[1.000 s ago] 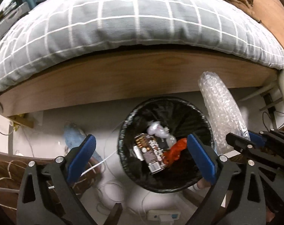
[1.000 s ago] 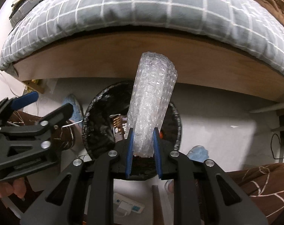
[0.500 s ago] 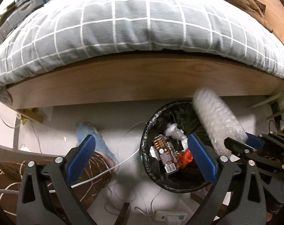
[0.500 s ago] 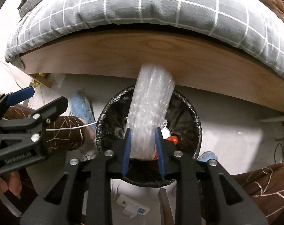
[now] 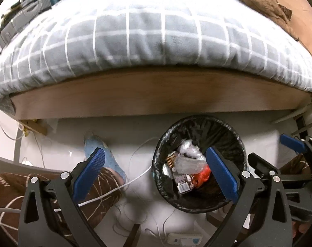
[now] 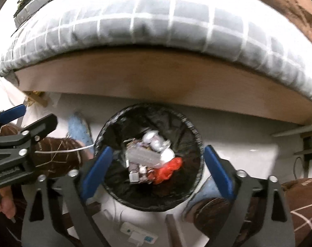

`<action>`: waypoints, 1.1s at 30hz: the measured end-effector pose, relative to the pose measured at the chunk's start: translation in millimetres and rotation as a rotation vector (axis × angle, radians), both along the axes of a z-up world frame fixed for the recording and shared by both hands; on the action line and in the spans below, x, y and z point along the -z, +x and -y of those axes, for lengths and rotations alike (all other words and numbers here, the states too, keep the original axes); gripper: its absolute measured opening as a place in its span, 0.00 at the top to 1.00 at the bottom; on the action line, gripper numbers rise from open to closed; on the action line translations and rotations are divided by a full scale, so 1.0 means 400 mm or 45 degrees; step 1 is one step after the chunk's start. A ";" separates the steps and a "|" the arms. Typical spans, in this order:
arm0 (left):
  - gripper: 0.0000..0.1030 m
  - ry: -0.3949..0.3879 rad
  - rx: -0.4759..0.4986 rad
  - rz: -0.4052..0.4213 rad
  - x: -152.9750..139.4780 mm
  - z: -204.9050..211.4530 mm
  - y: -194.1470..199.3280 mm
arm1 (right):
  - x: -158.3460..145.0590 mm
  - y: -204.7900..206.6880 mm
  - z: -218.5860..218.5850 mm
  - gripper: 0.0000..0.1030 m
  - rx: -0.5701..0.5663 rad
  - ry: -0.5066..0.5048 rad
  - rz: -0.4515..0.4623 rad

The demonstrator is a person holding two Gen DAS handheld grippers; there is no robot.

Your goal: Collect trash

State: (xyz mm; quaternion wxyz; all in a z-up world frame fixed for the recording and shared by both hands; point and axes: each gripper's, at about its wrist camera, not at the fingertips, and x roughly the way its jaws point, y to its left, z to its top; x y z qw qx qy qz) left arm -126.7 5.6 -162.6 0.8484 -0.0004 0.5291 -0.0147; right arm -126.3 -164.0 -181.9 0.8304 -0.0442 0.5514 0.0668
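R gripper [image 6: 156,164] jaws spread wide, empty, directly above black-lined trash bin [image 6: 148,202]. Bubble wrap roll [image 6: 142,156] lies inside on other trash. L gripper [image 5: 156,177] also wide, empty; bin ahead-right of it. Risk: light wrap may spring up, or gripper snags charger cable [image 5: 135,180]. Pale floor [image 6: 238,140], bed [image 6: 156,30] beyond bin.

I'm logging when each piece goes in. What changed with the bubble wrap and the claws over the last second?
The right claw opened and let go of the bubble wrap, which dropped into the black-lined trash bin and now lies on the other rubbish. The left claw stayed open and empty; the bin stayed beside the bed.
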 end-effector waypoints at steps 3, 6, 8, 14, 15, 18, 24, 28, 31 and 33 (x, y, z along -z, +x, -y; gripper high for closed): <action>0.06 -0.015 0.017 0.064 -0.063 0.015 -0.008 | -0.060 0.000 0.046 0.08 0.060 0.017 0.068; 0.06 -0.045 0.030 0.113 -0.143 0.030 -0.018 | -0.156 -0.019 0.094 0.07 0.148 0.037 0.175; 0.06 -0.056 0.037 0.165 -0.200 0.038 -0.034 | -0.232 -0.039 0.116 0.07 0.164 0.027 0.254; 0.06 -0.087 0.052 0.292 -0.364 0.057 -0.094 | -0.397 -0.109 0.158 0.07 0.207 0.014 0.402; 0.06 -0.093 0.052 0.304 -0.383 0.057 -0.104 | -0.424 -0.126 0.162 0.07 0.212 0.011 0.425; 0.06 -0.137 0.066 0.350 -0.439 0.059 -0.140 | -0.478 -0.163 0.162 0.07 0.218 -0.001 0.475; 0.06 -0.122 0.078 0.399 -0.498 0.069 -0.206 | -0.547 -0.232 0.151 0.07 0.213 -0.001 0.549; 0.06 -0.100 0.076 0.418 -0.513 0.069 -0.237 | -0.568 -0.266 0.144 0.07 0.210 -0.002 0.571; 0.06 -0.089 0.072 0.428 -0.522 0.072 -0.254 | -0.579 -0.278 0.137 0.07 0.204 0.004 0.574; 0.06 -0.084 0.067 0.432 -0.526 0.069 -0.262 | -0.583 -0.284 0.132 0.07 0.200 0.002 0.579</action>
